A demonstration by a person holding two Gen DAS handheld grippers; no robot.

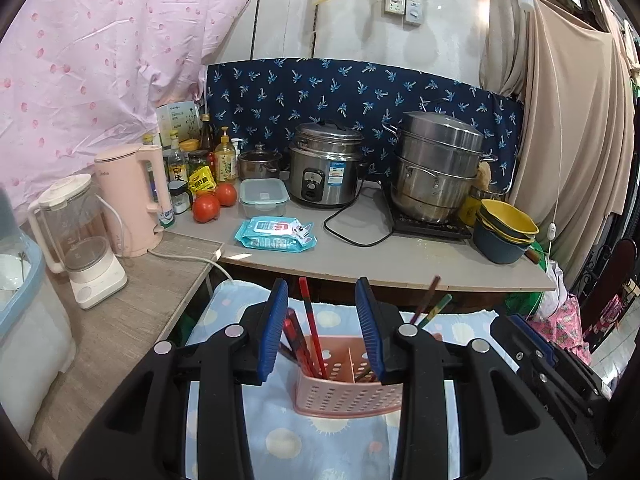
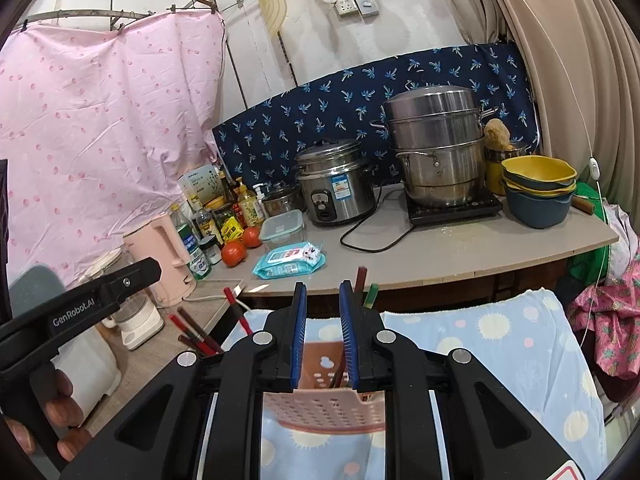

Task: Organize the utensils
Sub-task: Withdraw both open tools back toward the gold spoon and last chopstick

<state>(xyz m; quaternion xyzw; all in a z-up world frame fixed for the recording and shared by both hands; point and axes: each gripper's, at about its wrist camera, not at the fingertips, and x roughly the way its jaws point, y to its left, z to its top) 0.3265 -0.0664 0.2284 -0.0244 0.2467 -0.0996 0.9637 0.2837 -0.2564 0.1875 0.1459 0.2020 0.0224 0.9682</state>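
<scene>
A pink perforated utensil holder [image 1: 348, 392] [image 2: 324, 408] with a divider stands on a blue sun-patterned cloth [image 1: 320, 448]. Red chopsticks [image 1: 310, 320] [image 2: 200, 332] lean in its left compartment. A brown and a green chopstick [image 1: 430, 304] [image 2: 371, 294] stand in its right one. My left gripper [image 1: 322, 292] hovers over the holder, open; one red chopstick shows in the gap, untouched by the blue pads. My right gripper [image 2: 322, 286] is open by a narrow gap with nothing in it, and the brown and green chopsticks rise just right of its right finger. A hand [image 2: 60, 396] holds the left gripper's body.
Behind the cloth runs a grey counter [image 1: 360, 256] with a rice cooker [image 1: 326, 172], a stacked steamer pot [image 1: 438, 168], stacked bowls [image 1: 506, 228], a wipes pack [image 1: 276, 234], a lidded box [image 1: 264, 196], tomatoes [image 1: 206, 208] and bottles. At left stand a pink kettle [image 1: 132, 200] and a blender [image 1: 80, 236].
</scene>
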